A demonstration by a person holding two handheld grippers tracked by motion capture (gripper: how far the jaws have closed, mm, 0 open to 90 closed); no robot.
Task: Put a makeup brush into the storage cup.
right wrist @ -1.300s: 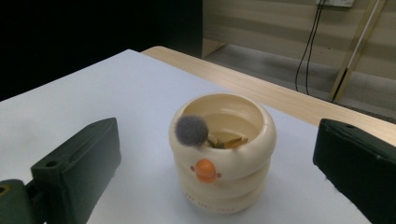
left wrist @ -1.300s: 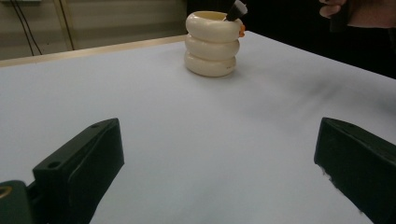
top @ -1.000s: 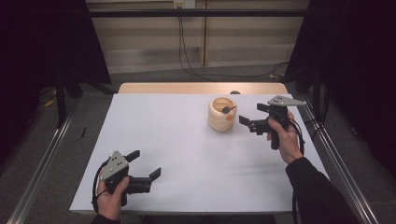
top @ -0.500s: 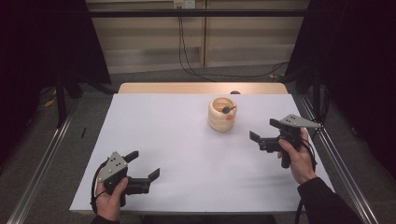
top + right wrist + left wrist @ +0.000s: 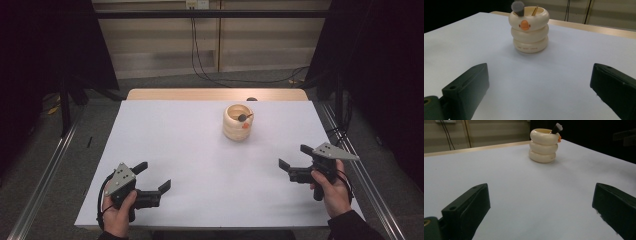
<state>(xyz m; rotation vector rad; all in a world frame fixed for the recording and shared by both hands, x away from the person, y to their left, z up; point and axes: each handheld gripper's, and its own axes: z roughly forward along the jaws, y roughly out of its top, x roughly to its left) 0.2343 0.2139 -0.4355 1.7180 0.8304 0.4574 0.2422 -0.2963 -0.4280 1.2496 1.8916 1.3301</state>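
On the far right-centre of the white table stands the cream ringed holder with a brush; both the left gripper and right gripper sit near, jaws spread, empty.

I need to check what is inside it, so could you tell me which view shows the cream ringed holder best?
The right gripper view: the cream ringed holder faces it close, orange mark, grey brush head and wooden stick visible. The left gripper view shows it farther off, mark nearly hidden; the high view shows it small, from above.
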